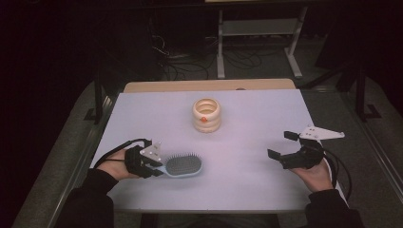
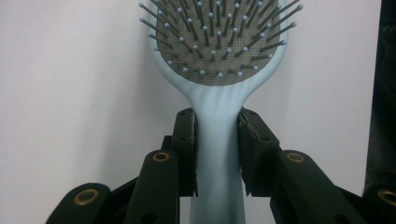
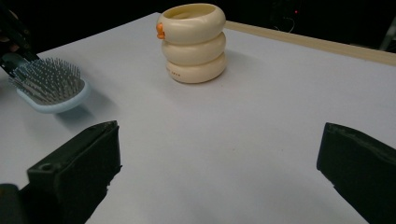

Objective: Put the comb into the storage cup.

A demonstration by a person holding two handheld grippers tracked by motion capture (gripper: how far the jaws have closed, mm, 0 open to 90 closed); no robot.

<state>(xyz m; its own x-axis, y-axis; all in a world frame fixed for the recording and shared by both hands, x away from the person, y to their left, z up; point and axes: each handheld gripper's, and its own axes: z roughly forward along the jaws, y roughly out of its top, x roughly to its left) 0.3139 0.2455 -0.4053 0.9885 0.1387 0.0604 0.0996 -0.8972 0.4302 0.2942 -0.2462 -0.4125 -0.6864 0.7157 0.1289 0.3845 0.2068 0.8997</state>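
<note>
Left gripper view: left gripper [image 2: 218, 154] clamped on hairbrush [image 2: 219, 56] handle; right gripper [image 1: 281, 145] wide, holding nothing.

Holder [image 1: 206, 115]: cream, three stacked rings, open top, small orange knob on its front, upright.
Table [image 1: 256, 118]: white top; the holder stands on it toward the far middle.
Wooden edge [image 1: 209, 85]: just behind the holder, along the table's far side.
Metal frame [image 1: 259, 28]: well beyond the holder, on the dark floor with cables.

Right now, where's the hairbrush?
In the high view, the hairbrush lies at the table's near left, its handle clamped in the left gripper, nearer than the cream holder.
</note>
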